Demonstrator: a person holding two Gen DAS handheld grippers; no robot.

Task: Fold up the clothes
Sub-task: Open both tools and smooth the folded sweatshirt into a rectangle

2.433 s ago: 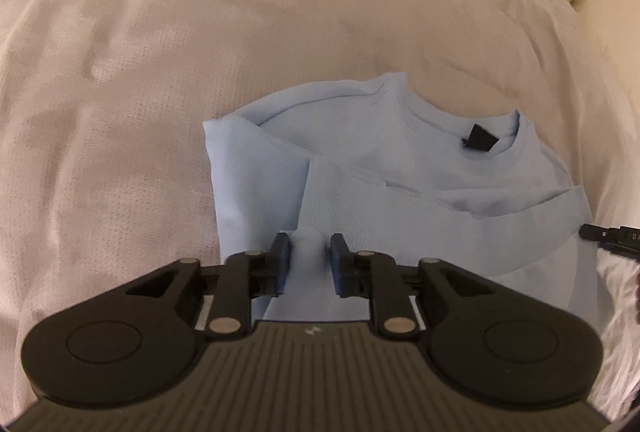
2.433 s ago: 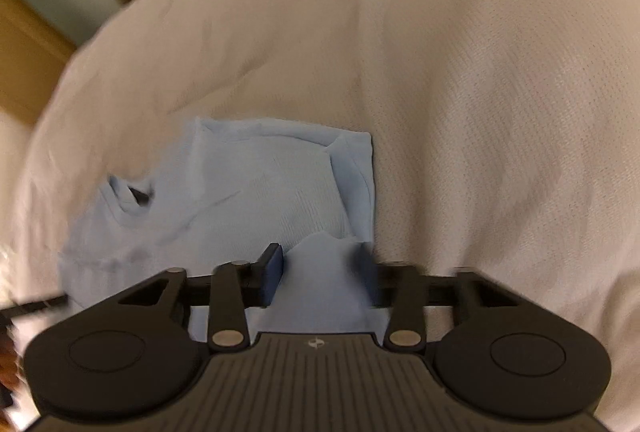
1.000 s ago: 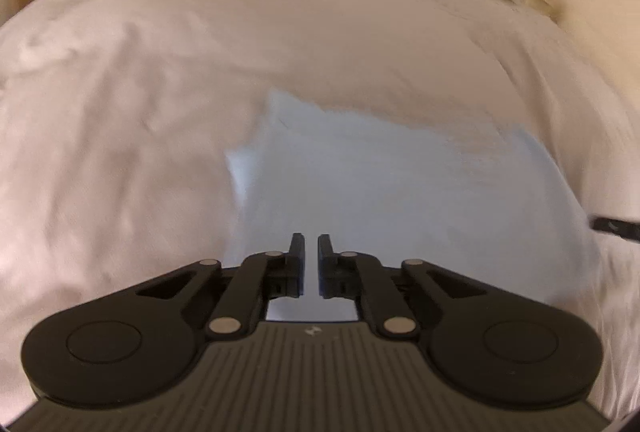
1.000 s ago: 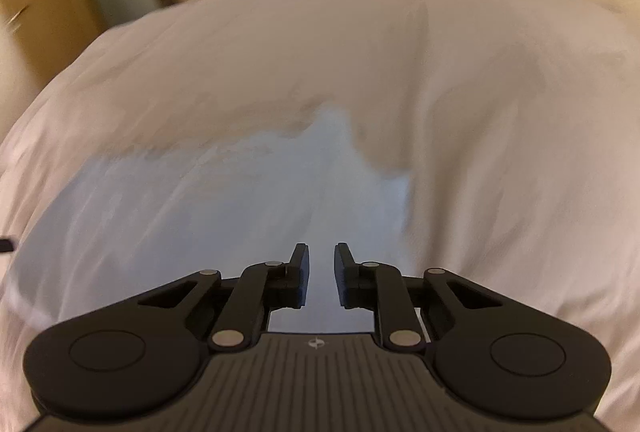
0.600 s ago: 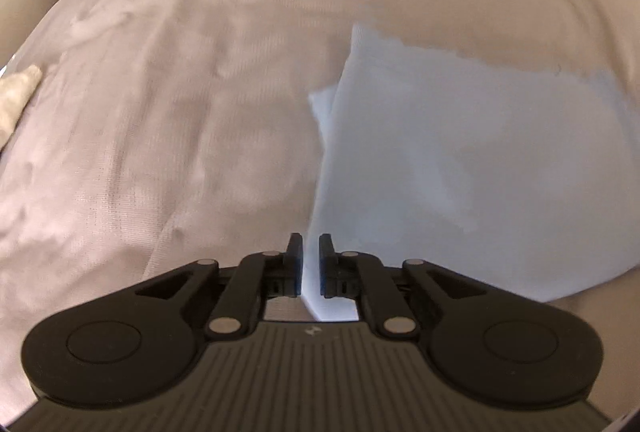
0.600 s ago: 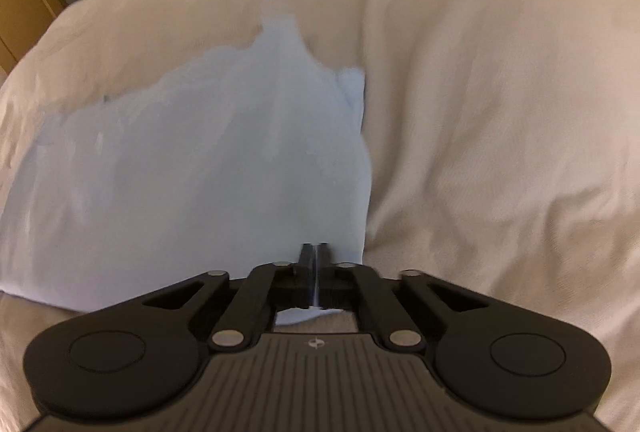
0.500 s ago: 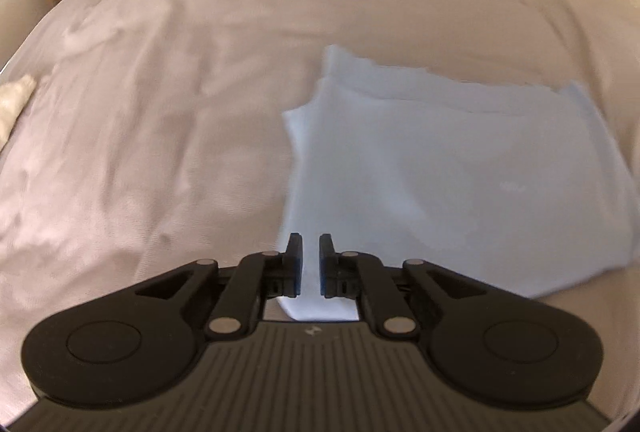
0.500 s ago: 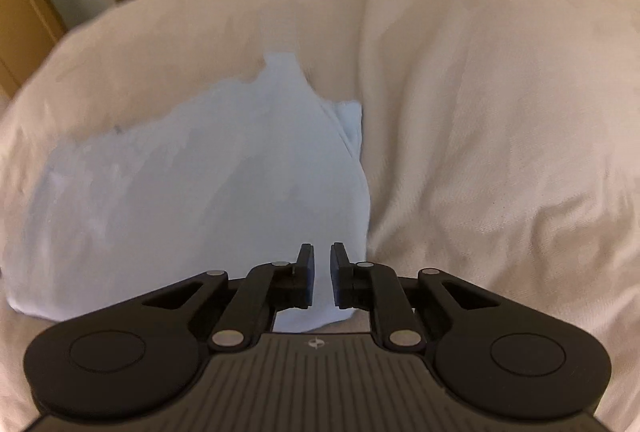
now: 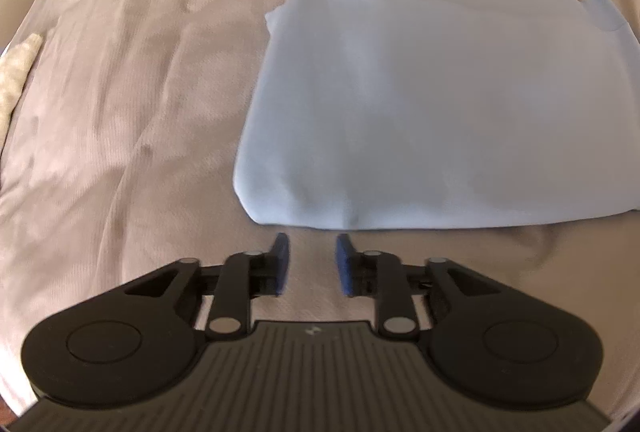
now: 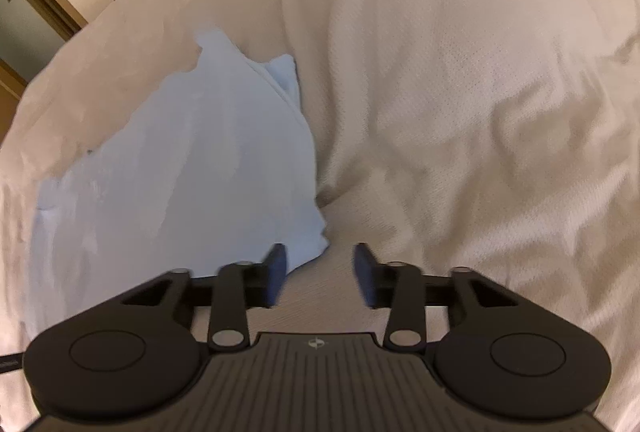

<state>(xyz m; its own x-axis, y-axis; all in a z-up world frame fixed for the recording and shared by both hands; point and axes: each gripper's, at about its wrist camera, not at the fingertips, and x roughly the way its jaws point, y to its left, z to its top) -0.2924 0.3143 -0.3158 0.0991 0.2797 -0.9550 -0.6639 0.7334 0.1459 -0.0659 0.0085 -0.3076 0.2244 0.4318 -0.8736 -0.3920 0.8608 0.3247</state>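
Fingers (image 9: 281,252) parting, angled down beside shirt (image 9: 440,104)

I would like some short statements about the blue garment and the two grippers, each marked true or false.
1. The light blue garment lies folded on the bed cover. True.
2. The left gripper holds the garment's near edge. False: its jaws are opening, with nothing between them.
3. The right gripper is shut. False: its jaws are opening and clamp no cloth.
4. The right gripper is near a garment corner. True.
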